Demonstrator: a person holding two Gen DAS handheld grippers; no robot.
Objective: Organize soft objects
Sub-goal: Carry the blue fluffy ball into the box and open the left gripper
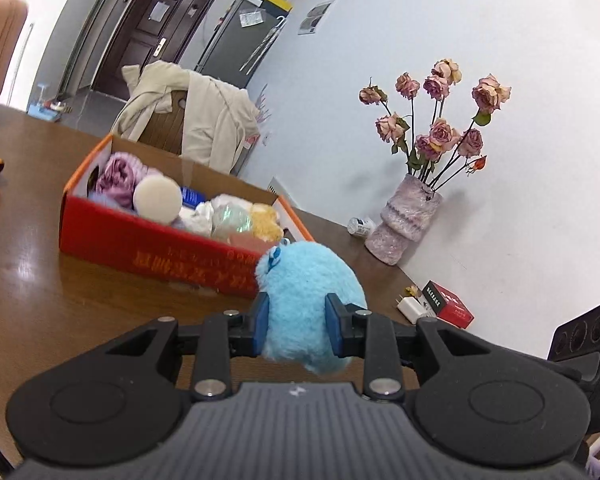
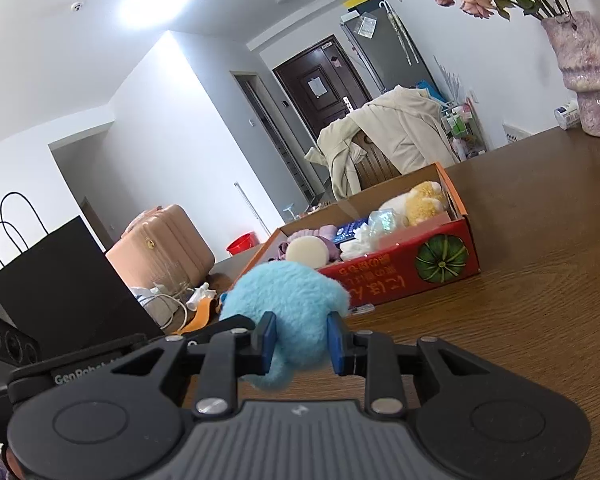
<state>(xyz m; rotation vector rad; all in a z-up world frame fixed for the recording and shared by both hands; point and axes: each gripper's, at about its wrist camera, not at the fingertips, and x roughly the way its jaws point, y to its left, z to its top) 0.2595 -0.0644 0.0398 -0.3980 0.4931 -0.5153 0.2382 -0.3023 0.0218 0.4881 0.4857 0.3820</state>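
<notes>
A: Brown wooden worktop (image 1: 40,280), running to the white wall.
B: On it, red box (image 1: 148,240) with orange rim, open, packed with soft things: purple cloth (image 1: 120,178), round cream puff (image 1: 158,199), tan plush (image 1: 265,222).
A: Beyond the box, chair (image 1: 168,128) draped with a beige coat (image 1: 216,120). By the wall, pink vase (image 1: 406,220) of dried roses.
B: Blue plush (image 1: 304,300), clamped from both sides, raised off the worktop just before the box.
A: Left hand-held gripper (image 1: 298,326): blue pads pressed into the fur, narrowed on one end.
B: Right hand-held gripper (image 2: 302,342): likewise squeezed onto the other end, fur bulging past the pads.
A: Small red carton (image 1: 448,304) and white plug (image 1: 414,308) near the vase.
</notes>
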